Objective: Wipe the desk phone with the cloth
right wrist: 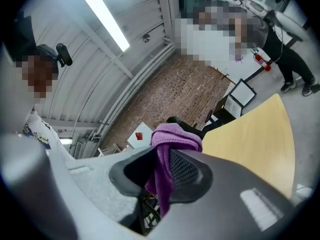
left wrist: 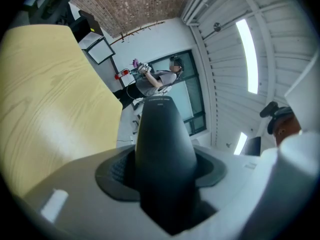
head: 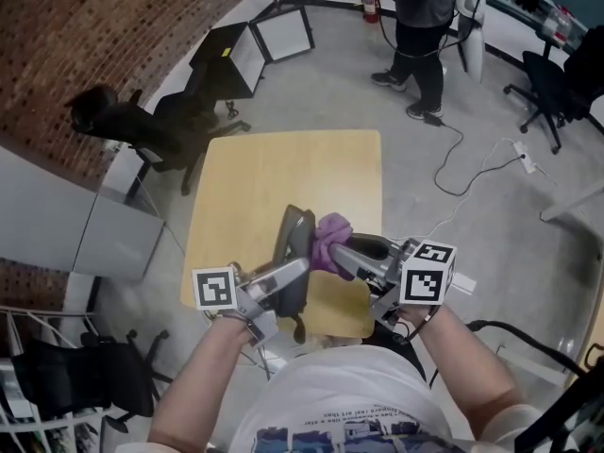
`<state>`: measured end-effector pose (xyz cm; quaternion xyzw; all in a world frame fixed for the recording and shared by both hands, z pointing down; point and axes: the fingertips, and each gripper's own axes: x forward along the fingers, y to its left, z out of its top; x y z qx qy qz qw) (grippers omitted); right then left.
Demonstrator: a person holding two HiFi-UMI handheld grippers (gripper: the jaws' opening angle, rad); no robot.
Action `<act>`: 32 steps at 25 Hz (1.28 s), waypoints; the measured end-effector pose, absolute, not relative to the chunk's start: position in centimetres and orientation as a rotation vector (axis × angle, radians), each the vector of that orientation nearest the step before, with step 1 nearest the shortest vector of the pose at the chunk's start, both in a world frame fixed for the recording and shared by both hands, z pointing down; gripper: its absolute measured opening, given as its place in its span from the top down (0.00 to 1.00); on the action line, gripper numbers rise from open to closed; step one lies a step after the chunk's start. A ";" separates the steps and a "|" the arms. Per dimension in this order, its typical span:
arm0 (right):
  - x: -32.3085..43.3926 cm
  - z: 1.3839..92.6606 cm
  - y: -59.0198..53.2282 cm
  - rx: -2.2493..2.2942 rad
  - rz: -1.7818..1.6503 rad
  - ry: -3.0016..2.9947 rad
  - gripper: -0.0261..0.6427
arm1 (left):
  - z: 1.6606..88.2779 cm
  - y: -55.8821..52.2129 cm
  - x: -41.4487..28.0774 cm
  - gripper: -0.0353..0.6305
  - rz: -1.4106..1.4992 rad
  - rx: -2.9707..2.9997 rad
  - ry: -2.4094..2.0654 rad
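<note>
The dark desk phone [head: 294, 243] stands tilted on edge above the near part of the yellow table [head: 283, 173]. My left gripper [head: 281, 283] grips it from below. In the left gripper view the phone [left wrist: 162, 154] fills the gap between the jaws of that gripper [left wrist: 165, 186]. From the right, my right gripper [head: 357, 258] holds a purple cloth [head: 330, 239] against the phone's side. The right gripper view shows the cloth [right wrist: 167, 154] bunched and pinched in that gripper [right wrist: 160, 184], hanging over the jaw. The phone's keypad is hidden.
A black office chair [head: 123, 121] stands left of the table and dark panels [head: 250, 50] beyond it. A person [head: 420, 26] stands at the far end of the room. Cables [head: 481, 173] lie on the floor to the right, near another chair [head: 552, 83].
</note>
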<state>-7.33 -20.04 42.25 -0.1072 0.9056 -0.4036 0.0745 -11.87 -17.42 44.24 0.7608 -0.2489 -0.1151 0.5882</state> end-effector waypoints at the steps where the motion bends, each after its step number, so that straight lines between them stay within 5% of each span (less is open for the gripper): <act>1: -7.7 42.4 -19.3 -0.294 -1.227 2.722 0.83 | 44.1 -17.5 -12.0 0.51 -0.270 1.774 -0.582; 10: -9.0 43.5 -12.8 -0.060 -1.310 2.776 0.83 | 43.3 -18.3 -12.4 0.51 -0.280 1.781 -0.585; 22: -6.9 41.8 -25.4 -0.306 -1.205 2.651 0.83 | 41.8 -17.4 -11.0 0.51 -0.295 1.785 -0.519; 32: -8.3 43.5 -18.8 -0.097 -1.339 2.641 0.83 | 42.0 -18.5 -11.3 0.51 -0.332 1.779 -0.579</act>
